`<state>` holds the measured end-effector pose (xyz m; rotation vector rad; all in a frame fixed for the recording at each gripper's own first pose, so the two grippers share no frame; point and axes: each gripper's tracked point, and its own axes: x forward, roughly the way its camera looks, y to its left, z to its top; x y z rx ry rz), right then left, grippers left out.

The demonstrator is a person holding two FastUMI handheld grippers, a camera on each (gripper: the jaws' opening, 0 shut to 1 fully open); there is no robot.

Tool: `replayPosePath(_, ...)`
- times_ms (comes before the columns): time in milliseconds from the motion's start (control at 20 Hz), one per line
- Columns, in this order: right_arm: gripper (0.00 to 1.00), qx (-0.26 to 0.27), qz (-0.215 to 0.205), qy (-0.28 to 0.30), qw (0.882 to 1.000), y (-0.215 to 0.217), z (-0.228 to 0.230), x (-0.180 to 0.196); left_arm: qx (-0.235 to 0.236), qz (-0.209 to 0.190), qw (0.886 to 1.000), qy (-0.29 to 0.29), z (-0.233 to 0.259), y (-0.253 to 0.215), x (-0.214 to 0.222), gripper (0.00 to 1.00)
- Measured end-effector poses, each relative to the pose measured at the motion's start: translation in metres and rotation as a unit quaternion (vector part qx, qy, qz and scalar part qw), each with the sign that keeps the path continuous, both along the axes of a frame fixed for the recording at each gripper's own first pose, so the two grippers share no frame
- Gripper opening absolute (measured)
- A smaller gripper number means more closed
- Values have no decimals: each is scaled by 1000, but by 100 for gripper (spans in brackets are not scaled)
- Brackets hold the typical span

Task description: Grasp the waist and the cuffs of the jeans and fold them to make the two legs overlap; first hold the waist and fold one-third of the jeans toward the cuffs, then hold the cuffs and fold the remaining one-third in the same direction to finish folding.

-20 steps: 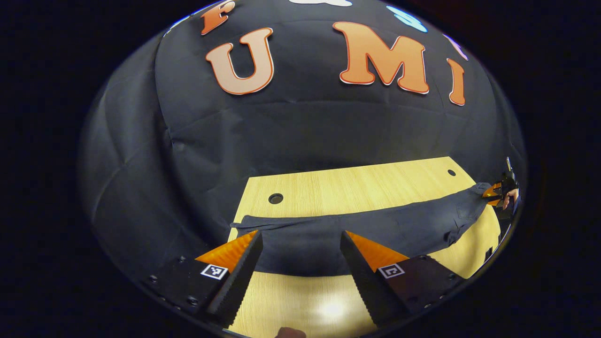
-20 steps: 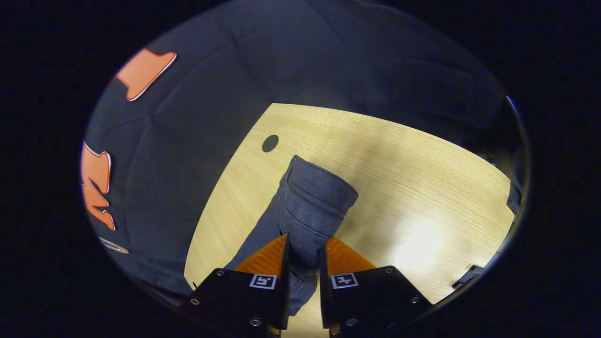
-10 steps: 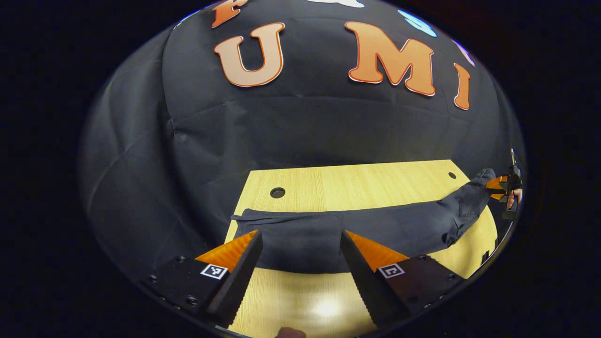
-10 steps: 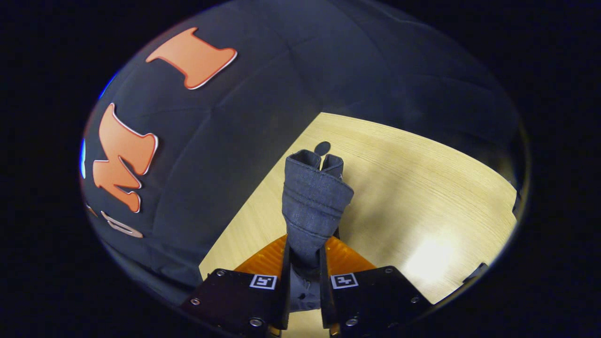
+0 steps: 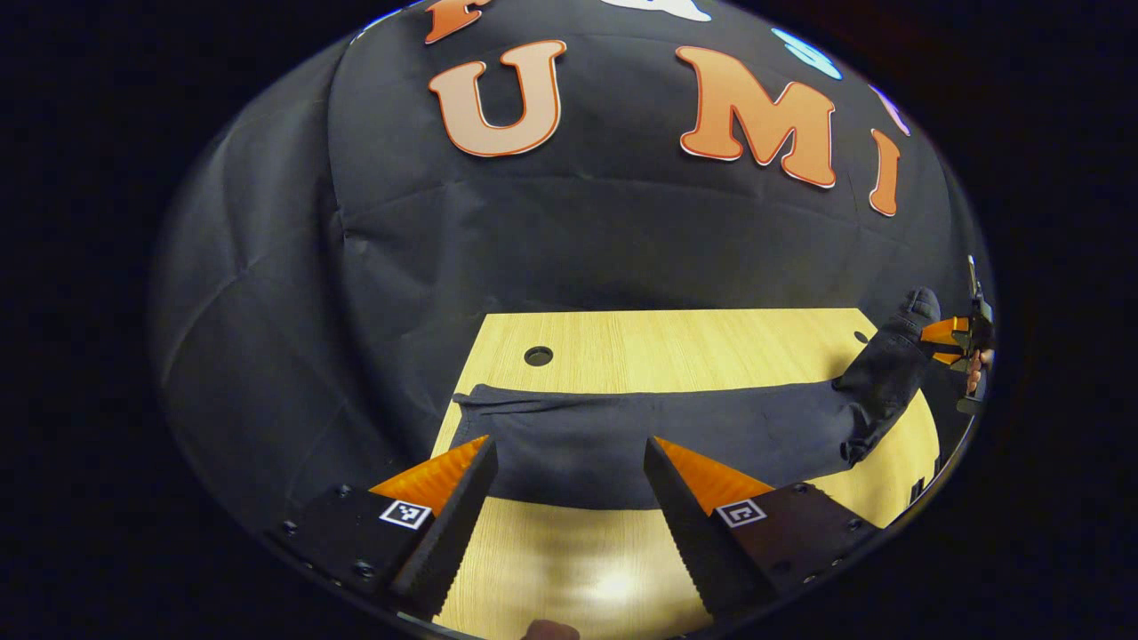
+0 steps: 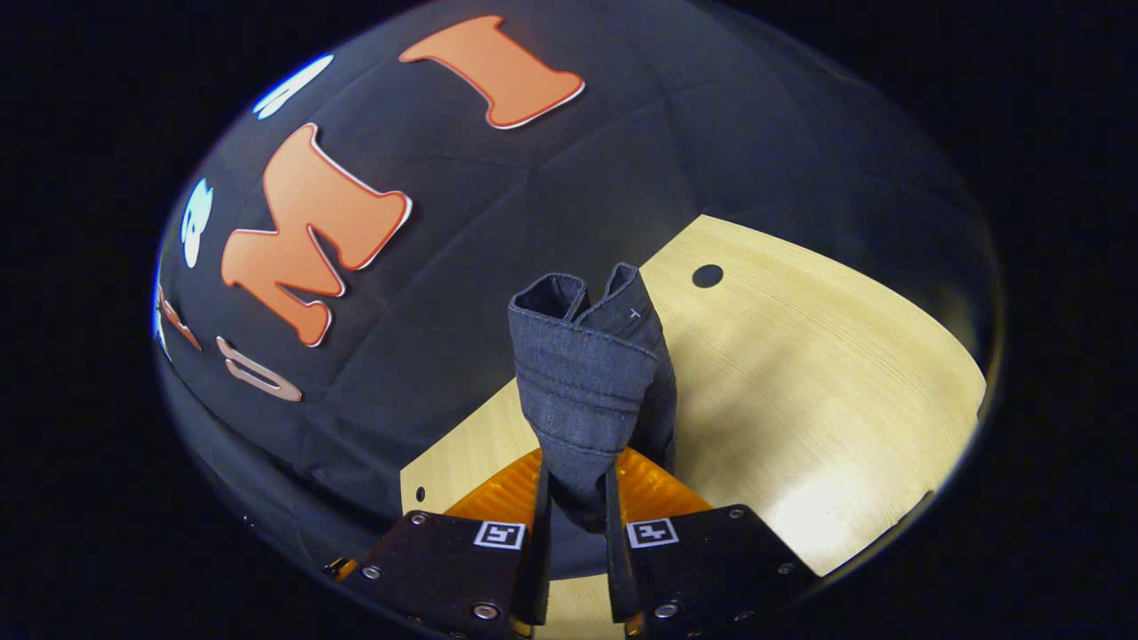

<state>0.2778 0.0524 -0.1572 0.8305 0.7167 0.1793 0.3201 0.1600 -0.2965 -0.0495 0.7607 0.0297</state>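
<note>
At the left of the left gripper view, the cuff end of the jeans (image 5: 622,431) is seen lying flat on the wooden table (image 5: 676,342), just ahead of the left gripper (image 5: 569,462), whose fingers are held wide apart with nothing between them. This end of the garment has not been disturbed over the last second, though it now lies slightly farther ahead of the fingertips. The legs appear already laid one over the other, as a single dark band is presented across the table. Toward the right of the same view, the waist end has been raised off the surface and now slopes upward to the right gripper (image 5: 942,342), where earlier it lay low against the table edge. In the right gripper view, the right gripper (image 6: 576,507) is clamped on a bunched fold of the waist (image 6: 582,373), and the cloth stands upright above the fingers; over the last second the view has swung, so that the hole in the table (image 6: 708,276) has passed from left of the cloth to right of it. It is judged that the first fold, waist toward cuffs, has been started and not yet laid down.
</note>
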Motion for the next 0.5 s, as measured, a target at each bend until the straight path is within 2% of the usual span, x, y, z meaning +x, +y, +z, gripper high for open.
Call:
replayPosePath(250, 27, -4, 48, -5, 999, 55, 9, -6, -4, 14, 1000, 5, -7, 14, -14, 100)
replayPosePath(500, 27, -16, 93, 7, 995, 108, -2, -18, -7, 34, 999, 12, -17, 33, -28, 100)
